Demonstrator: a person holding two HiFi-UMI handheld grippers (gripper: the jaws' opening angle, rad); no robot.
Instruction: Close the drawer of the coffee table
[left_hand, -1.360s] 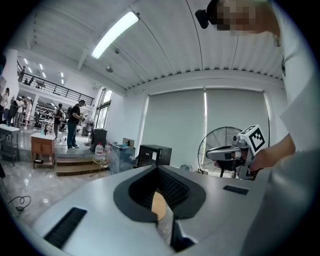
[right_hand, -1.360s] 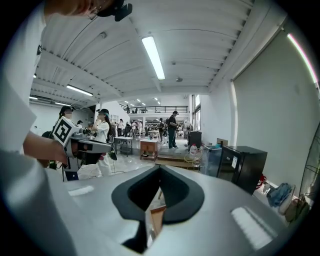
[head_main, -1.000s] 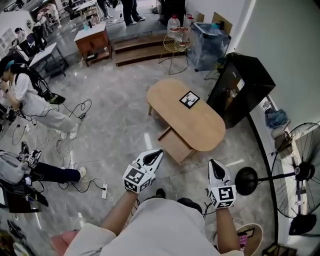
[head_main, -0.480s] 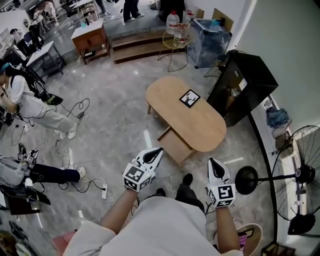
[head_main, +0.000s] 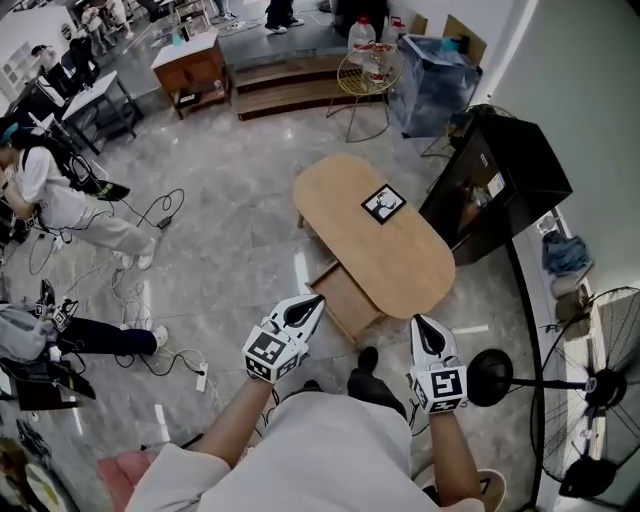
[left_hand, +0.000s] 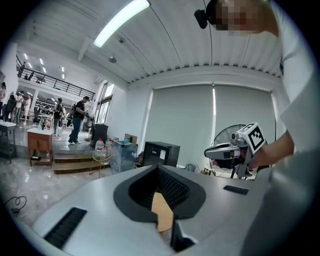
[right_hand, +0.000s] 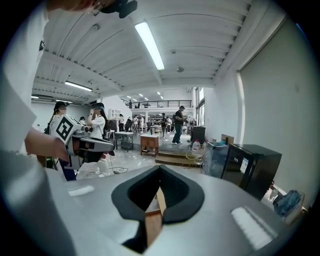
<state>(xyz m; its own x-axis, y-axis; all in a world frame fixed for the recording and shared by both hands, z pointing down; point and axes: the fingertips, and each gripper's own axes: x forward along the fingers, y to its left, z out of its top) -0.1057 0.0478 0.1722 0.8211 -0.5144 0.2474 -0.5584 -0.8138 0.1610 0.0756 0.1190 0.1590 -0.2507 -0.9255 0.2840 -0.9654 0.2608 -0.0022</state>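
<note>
Your left gripper (head_main: 311, 304) has its jaws pressed together, empty, near the drawer (head_main: 347, 297). The drawer stands pulled out toward you from the table's (head_main: 400, 250) long side, bare wood inside, its rear hidden under the top. The table runs upper-left to lower-right. Your right gripper (head_main: 420, 326) is likewise closed, empty.
</note>
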